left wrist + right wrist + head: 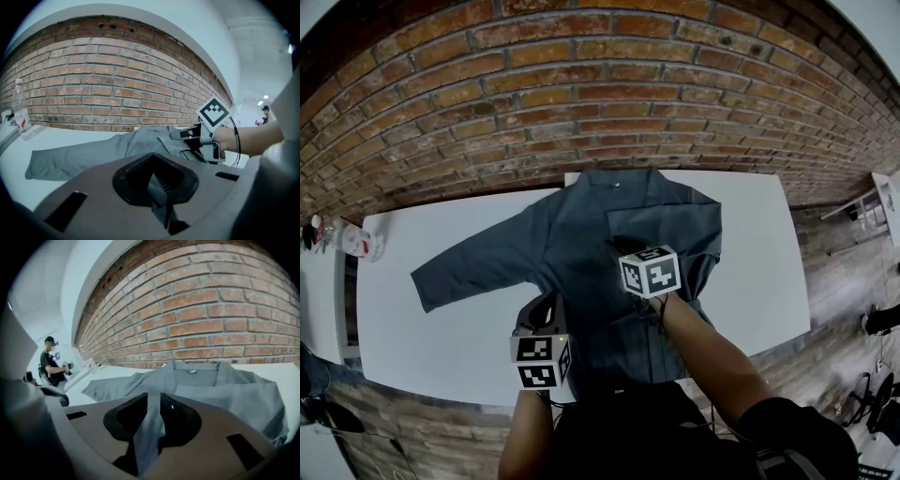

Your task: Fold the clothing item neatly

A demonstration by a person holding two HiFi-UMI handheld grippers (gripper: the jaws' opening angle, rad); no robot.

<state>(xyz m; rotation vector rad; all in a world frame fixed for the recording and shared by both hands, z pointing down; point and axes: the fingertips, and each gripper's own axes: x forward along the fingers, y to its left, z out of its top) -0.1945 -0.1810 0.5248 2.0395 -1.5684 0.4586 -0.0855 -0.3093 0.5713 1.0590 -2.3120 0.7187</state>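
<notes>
A grey-blue long-sleeved shirt (581,234) lies front up on the white table (441,309), collar toward the brick wall. One sleeve (469,267) stretches out to the left; the other sleeve is folded in over the chest. My left gripper (549,302) sits at the shirt's near hem, shut on a fold of the cloth (161,192). Over the middle of the shirt my right gripper (625,247) has its jaws a little apart, and a strip of shirt fabric (150,423) stands between them. In the left gripper view the right gripper (187,133) shows above the shirt (93,152).
A plastic water bottle (358,242) stands at the table's left end, also in the left gripper view (19,117). The brick wall (581,94) runs right behind the table. A second white table (314,300) adjoins at left. A person (49,366) stands far off.
</notes>
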